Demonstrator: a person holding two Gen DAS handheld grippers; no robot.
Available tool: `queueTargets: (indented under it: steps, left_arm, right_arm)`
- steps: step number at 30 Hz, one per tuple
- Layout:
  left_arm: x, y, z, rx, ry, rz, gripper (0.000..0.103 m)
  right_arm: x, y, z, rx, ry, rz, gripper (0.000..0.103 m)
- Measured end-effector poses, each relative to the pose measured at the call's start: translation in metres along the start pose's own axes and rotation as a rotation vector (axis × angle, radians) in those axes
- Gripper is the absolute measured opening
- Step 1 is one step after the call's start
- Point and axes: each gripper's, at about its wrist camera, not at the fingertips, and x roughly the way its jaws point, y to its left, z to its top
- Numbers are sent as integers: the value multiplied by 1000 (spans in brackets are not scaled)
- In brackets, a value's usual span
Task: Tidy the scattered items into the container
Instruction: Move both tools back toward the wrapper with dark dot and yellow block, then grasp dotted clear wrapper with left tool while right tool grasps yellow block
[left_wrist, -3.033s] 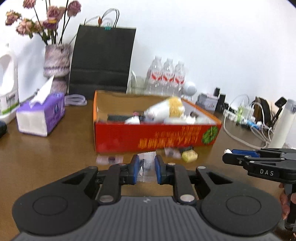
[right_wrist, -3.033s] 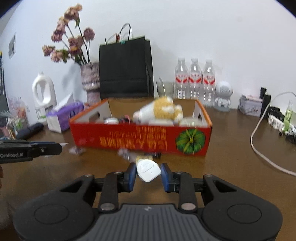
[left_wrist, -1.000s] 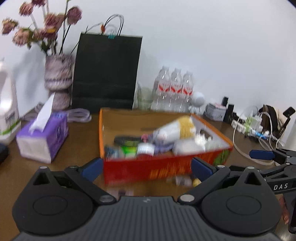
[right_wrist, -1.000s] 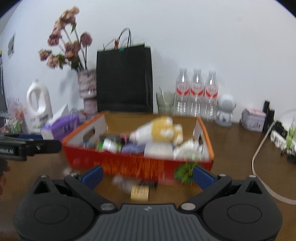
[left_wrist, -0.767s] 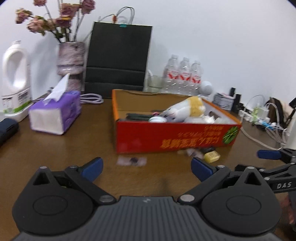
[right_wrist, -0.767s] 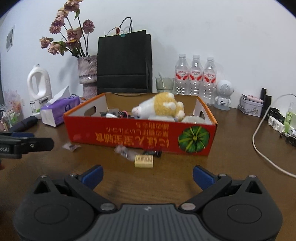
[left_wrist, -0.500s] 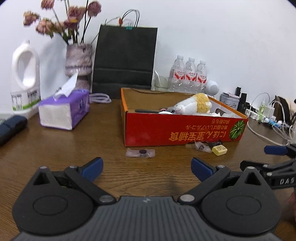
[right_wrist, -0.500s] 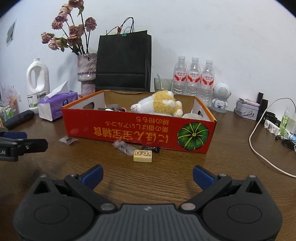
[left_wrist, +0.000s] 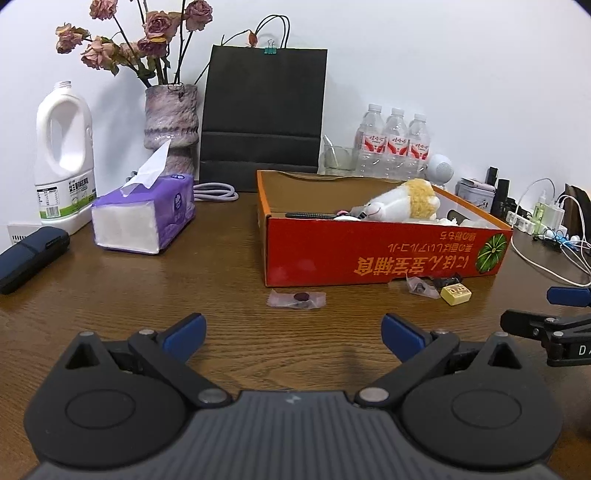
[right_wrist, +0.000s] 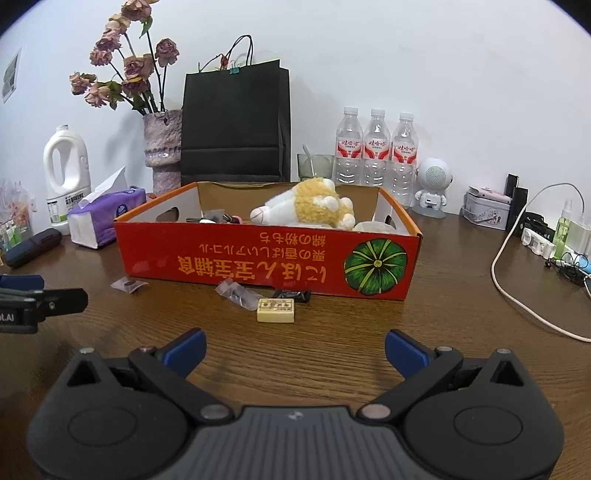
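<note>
both hand-held grippers had dropped their loads and pulled back, jaws spread and empty. ahead of the left hand-held gripper (left_wrist: 291, 328) lay a light, slippery sachet (left_wrist: 296, 298), best pinched across its flat middle; the box (left_wrist: 369, 254) stood just beyond.

Box (left_wrist: 369, 254) contents mostly behind its wall

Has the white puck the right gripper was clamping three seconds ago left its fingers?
Yes. The right gripper is open and empty, short of the red cardboard box.
</note>
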Motion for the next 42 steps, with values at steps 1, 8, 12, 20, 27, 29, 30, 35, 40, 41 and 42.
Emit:
queueTargets:
  steps: [1, 8, 12, 20, 27, 29, 30, 35, 40, 41, 42]
  left_arm:
    - [0, -1, 0, 3, 0, -1, 103]
    - [2, 1, 1, -7, 14, 2, 103]
    - [4, -1, 1, -1, 25, 16, 103]
    - [31, -3, 13, -6, 87, -6, 103]
    - [64, 5, 27, -63, 130, 15, 99]
    - [72, 5, 27, -59, 144, 21, 94]
    - [76, 5, 28, -55, 153, 26, 91]
    - [88, 1, 29, -14, 174, 54, 76]
    - [92, -3, 31, 13, 173, 60, 63]
    - [92, -3, 31, 18, 171, 59, 57]
    - [93, -4, 31, 21, 169, 57, 50]
  right_arm:
    - [0, 0, 0, -2, -1, 0, 103]
    - [2, -1, 0, 6, 9, -1, 103]
    - [7, -2, 0, 12, 39, 6, 103]
    - [33, -3, 14, 19, 77, 22, 103]
    - [64, 0, 27, 1, 106, 26, 96]
    - [70, 0, 27, 0, 116, 24, 94]
    - [72, 0, 28, -2, 119, 25, 92]
    - [79, 2, 29, -21, 128, 25, 76]
    - [83, 2, 30, -21, 147, 50, 43]
    - [83, 2, 30, -19, 146, 55, 35]
    - [83, 2, 30, -20, 145, 56, 33]
